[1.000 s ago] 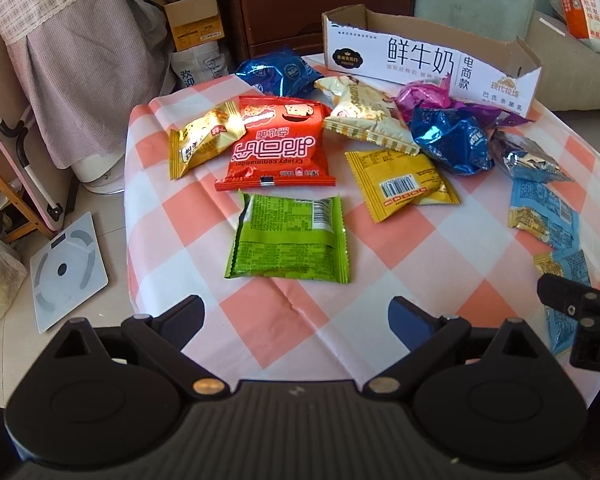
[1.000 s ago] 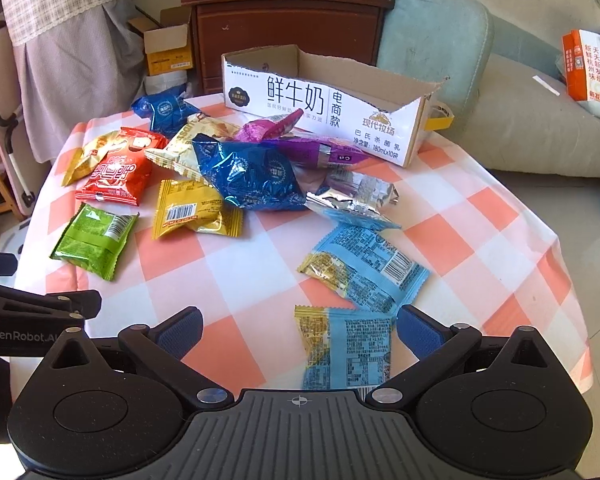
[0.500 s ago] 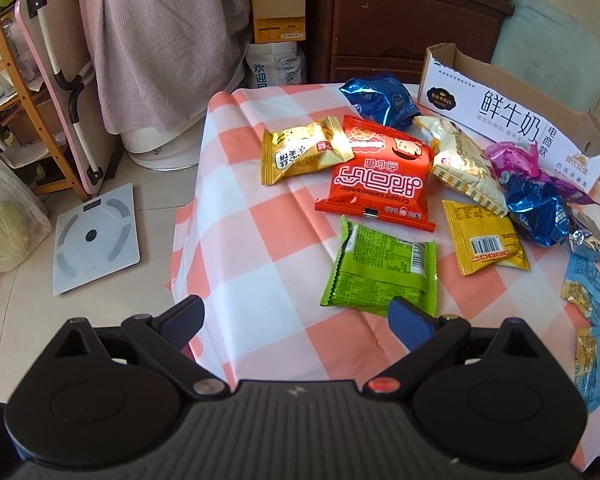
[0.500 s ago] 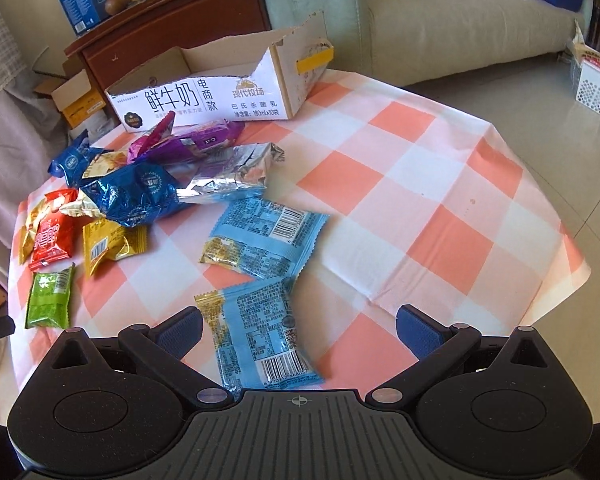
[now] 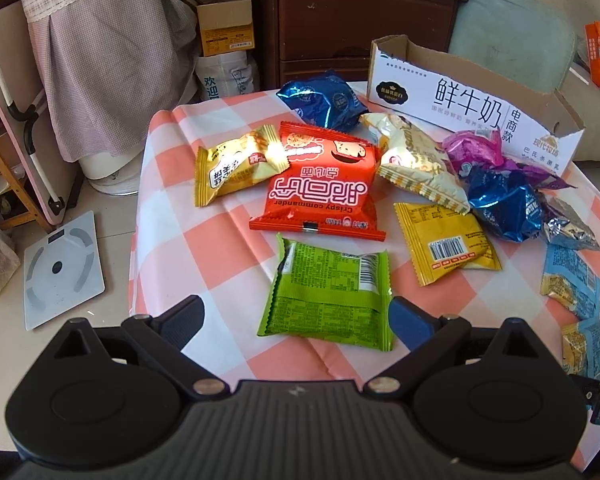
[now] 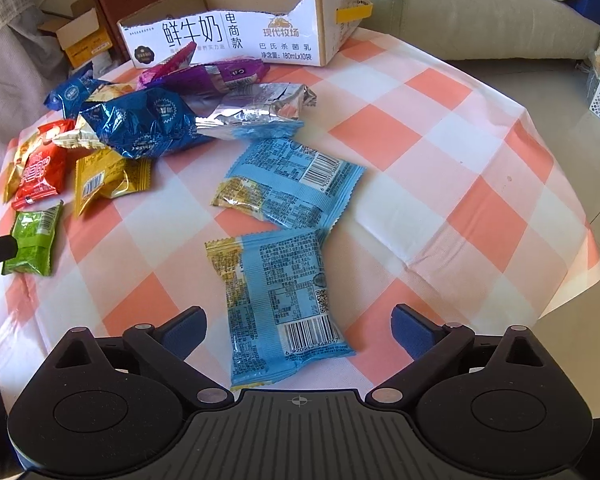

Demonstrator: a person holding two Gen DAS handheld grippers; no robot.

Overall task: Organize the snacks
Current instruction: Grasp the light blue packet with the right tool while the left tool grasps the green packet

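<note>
Several snack packets lie on a table with a pink-and-white checked cloth [image 6: 440, 168]. A torn white milk carton box [image 6: 236, 28] stands at the back. My right gripper [image 6: 300, 328] hangs over a light blue packet [image 6: 284, 300]. Its jaws are closing on either side of the packet, with both pads clear of it. A second light blue packet [image 6: 296, 180] lies just beyond. My left gripper [image 5: 300, 322] is open, with the near end of a green packet [image 5: 328, 292] between its fingers. A red packet [image 5: 320, 184] lies past the green one.
Yellow [image 5: 444, 240], gold [image 5: 236, 164], blue foil [image 5: 504, 204] and purple [image 6: 216, 74] packets crowd the table's middle and back. The near table edge is right below both grippers. A bathroom scale [image 5: 60, 268] lies on the floor at left, and a sofa [image 6: 480, 12] stands behind.
The right gripper has sunk toward the near light blue packet, and its fingers have drawn in a little. The left gripper has come closer to the green packet, which now lies between its fingers.
</note>
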